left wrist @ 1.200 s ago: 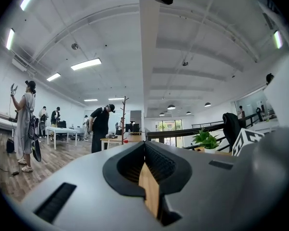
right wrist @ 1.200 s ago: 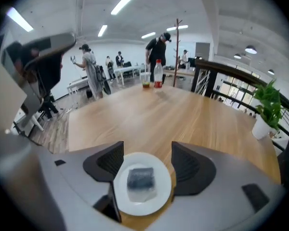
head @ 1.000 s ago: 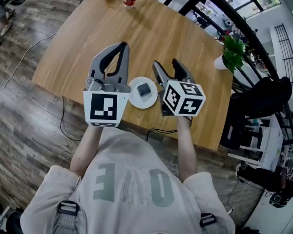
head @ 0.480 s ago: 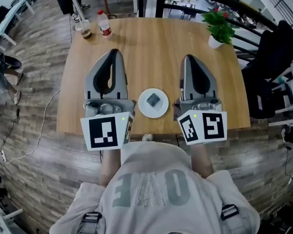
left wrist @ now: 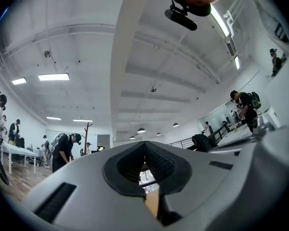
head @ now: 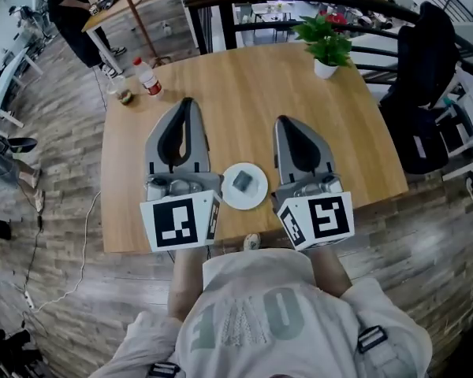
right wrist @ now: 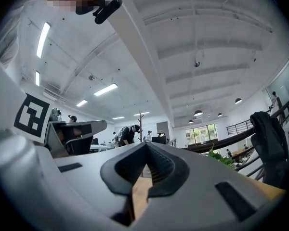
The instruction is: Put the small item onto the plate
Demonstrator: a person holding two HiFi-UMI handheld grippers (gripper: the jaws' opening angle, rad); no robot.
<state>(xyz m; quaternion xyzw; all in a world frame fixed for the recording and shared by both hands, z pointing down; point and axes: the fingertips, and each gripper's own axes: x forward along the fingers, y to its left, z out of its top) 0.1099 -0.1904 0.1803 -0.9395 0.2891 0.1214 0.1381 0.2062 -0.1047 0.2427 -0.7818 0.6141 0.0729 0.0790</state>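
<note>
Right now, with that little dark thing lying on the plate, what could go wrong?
The white plate sits near the wooden table's front edge, flanked by the left gripper and right gripper. A careless sweep of either could knock it off. The small dark item lies loose on the plate, so a bump might slide it off.

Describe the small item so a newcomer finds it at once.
Start at the wooden table; near its front edge, between the left gripper and right gripper, sits a round white plate. The small item is the dark grey square block on that plate, the only thing on it.
</note>
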